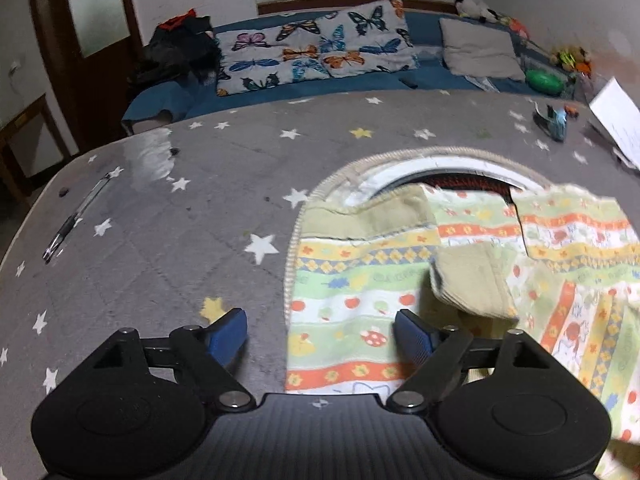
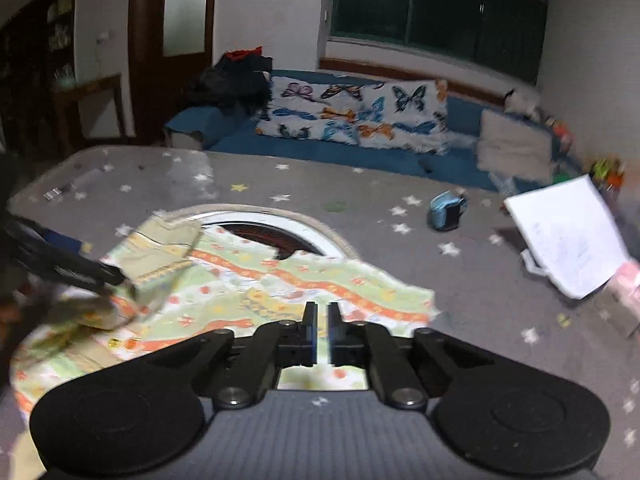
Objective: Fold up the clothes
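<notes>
— Only the left wrist view shows a pen (image 1: 76, 216). Where's the garment (image 1: 360, 280)?
— On the starred table (image 1: 180, 240), partly between the left gripper (image 1: 320, 336)'s wide-spread fingers.
— And the right gripper (image 2: 322, 320)?
— Fingers nearly closed, pinching the garment's near edge.

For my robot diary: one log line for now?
left hand-held gripper: open, over garment | right hand-held gripper: nearly shut | fold: unfinished

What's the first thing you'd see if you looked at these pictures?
The bright patterned garment lying on the grey star-print table cover jumps out first. Behind the table, a butterfly pillow sits on a blue sofa. The left gripper is open at the garment's edge.
</notes>
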The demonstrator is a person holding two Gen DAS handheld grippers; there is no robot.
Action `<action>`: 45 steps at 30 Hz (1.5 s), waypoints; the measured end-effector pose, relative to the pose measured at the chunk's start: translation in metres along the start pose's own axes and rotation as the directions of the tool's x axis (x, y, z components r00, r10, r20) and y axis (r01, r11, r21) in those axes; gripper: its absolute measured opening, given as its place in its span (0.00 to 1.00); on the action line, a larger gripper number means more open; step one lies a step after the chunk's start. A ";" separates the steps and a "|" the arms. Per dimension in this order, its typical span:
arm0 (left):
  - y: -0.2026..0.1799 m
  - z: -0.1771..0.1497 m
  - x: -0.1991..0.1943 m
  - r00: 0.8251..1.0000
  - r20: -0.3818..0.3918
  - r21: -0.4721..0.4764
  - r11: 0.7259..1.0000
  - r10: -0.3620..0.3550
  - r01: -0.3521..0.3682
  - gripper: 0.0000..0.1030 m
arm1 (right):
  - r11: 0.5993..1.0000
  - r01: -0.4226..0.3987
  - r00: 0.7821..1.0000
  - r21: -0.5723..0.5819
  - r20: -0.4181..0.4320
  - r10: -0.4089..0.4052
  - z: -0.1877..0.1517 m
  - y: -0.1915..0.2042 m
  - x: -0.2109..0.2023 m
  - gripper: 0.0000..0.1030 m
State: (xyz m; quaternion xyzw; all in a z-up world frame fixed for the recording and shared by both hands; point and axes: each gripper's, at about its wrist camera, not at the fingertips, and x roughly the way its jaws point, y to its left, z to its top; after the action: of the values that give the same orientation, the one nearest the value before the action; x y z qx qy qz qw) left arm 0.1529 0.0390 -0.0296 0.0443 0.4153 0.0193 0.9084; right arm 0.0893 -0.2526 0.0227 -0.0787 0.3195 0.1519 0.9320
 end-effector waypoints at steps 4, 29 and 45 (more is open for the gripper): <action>-0.004 -0.003 0.003 1.000 -0.001 0.024 1.000 -0.021 0.021 0.50 | 0.994 -0.101 0.995 -0.051 -0.014 0.100 -0.002 0.032 0.013 0.36; 0.005 -0.019 -0.046 0.986 0.074 0.065 0.987 -0.150 0.145 0.61 | 0.988 -0.076 0.996 -0.132 -0.054 0.069 -0.006 0.080 0.055 0.06; 0.017 -0.045 -0.056 0.994 0.103 -0.016 0.999 0.039 -0.038 0.05 | 0.934 0.350 0.935 0.073 -0.094 -0.343 -0.077 -0.090 -0.055 0.06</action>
State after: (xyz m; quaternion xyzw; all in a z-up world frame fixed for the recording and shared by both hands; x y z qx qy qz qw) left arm 0.0826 0.0543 -0.0149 0.0468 0.3668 0.0373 0.9284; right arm 0.0337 -0.3694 0.0008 -0.0985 0.3441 -0.0323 0.9332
